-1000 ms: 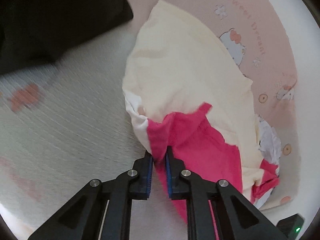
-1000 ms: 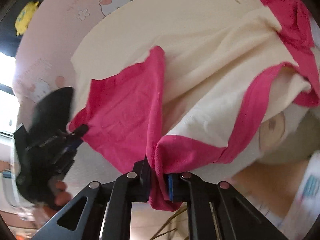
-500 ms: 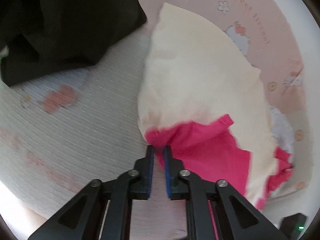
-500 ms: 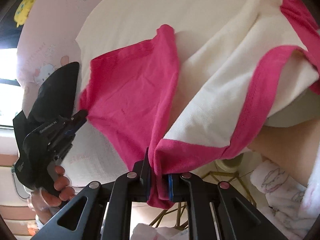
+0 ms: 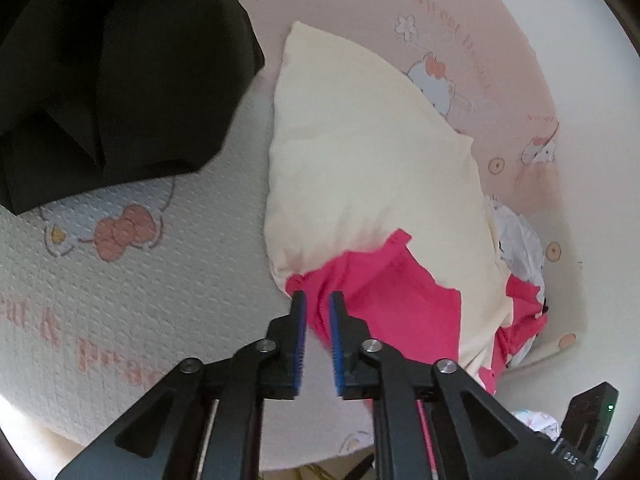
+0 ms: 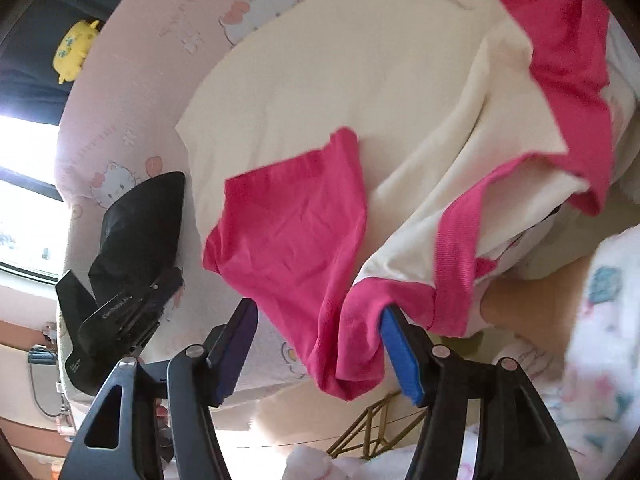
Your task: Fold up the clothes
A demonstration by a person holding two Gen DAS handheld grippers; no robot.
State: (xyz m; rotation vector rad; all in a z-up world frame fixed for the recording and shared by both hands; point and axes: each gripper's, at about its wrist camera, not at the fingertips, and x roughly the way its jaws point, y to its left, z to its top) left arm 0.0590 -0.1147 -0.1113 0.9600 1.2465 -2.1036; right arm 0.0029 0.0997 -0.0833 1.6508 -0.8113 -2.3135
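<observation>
A cream shirt (image 5: 360,152) with pink sleeves lies on the bed. In the left wrist view, my left gripper (image 5: 317,296) is at the shirt's near pink corner (image 5: 392,292). Its jaws are opening, and the pink cloth shows in the narrow gap with no pad pressing on it. In the right wrist view, my right gripper (image 6: 319,308) stands wide and is still opening. A pink fold (image 6: 344,344) of the shirt (image 6: 340,80) sags between the jaws and rests against the right pad (image 6: 400,356). My left gripper (image 6: 120,300) shows there as a black body at the left.
A black garment (image 5: 120,72) lies at the upper left of the bed. The pink cartoon-cat sheet (image 5: 480,60) runs behind the shirt, and a white textured blanket (image 5: 120,280) lies near me. A yellow plush toy (image 6: 76,48) and a person's patterned sleeve (image 6: 600,320) are at the edges.
Both grippers were pinched on pink cloth and now have parted jaws, the right one widely. Both have drawn back and up a little, and the pink sleeve has settled onto the shirt.
</observation>
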